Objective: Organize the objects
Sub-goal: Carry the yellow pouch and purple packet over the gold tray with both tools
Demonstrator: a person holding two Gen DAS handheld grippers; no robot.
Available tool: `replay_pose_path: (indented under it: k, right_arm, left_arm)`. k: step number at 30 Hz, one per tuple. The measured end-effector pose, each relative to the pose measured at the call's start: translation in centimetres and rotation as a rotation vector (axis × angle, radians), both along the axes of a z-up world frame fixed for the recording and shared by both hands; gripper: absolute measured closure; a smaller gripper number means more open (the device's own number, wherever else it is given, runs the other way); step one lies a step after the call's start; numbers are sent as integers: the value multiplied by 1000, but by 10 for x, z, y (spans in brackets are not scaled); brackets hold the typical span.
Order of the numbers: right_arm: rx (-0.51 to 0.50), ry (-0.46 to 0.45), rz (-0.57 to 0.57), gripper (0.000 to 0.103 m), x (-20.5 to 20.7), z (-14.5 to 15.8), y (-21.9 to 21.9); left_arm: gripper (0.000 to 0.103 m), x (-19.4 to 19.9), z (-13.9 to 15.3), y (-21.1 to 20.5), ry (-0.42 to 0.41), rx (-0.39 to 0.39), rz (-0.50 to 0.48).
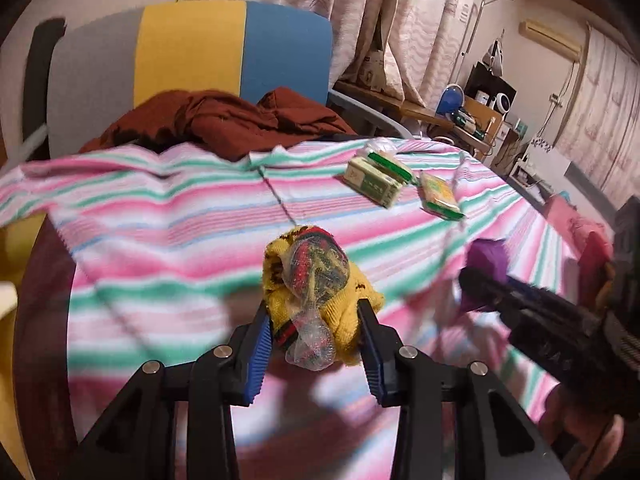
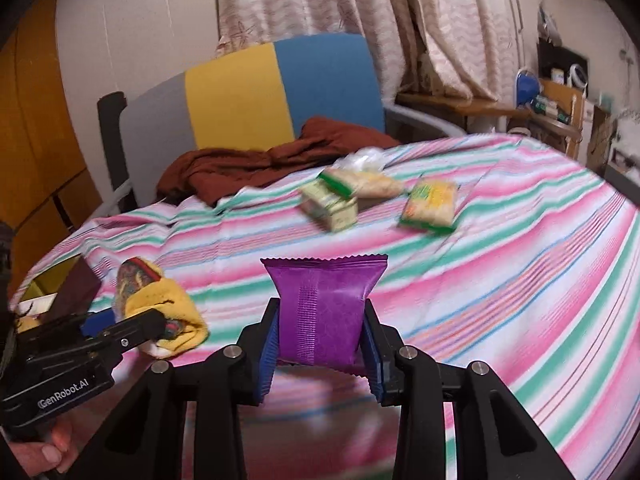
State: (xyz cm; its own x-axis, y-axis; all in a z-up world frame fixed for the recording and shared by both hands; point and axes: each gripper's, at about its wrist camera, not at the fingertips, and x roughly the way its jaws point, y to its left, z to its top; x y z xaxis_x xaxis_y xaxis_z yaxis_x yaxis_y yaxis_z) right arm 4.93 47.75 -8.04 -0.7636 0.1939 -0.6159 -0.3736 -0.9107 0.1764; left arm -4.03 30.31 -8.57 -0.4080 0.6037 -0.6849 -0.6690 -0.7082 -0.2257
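My left gripper (image 1: 316, 320) is shut on a yellow knitted cloth bundle (image 1: 316, 280) that wraps a clear bag of red and dark bits, held above the striped cloth. The same bundle (image 2: 160, 304) shows at the left of the right wrist view, in the left gripper (image 2: 132, 330). My right gripper (image 2: 320, 332) is shut on a purple snack packet (image 2: 324, 308), upright between the blue pads. That packet (image 1: 486, 264) and the right gripper (image 1: 480, 284) appear blurred at the right of the left wrist view.
The pink, green and white striped cloth (image 2: 500, 260) covers the table. Near its far side lie a cream box (image 2: 330, 208) and two green-edged snack packs (image 2: 432, 208). A dark red garment (image 1: 224, 120) lies on the chair (image 1: 192, 48) behind. Cluttered shelves stand at right.
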Motion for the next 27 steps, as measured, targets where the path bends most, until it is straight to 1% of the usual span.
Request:
replay_pose_path:
  k: [4,8,14,20,27]
  right_arm:
    - [-83,-11,19,66,7,-8,-17]
    - [-151,-18,55,66,8,-12,-36]
    - [-153,-20,190,66,-4,0,-84]
    - [-140,1,321,66,-18,20,-133]
    - [-116,41,476,66,-43,49,-193]
  left_arm:
    - [63,13,3,-24,-31,15,-4]
    - [63,22,13,-51,-28,37,4]
    - [63,25,34,-101,-30,93,57]
    - [63,21,56,-154,5,142,147]
    - [63,-3,68,-229,41,167,333]
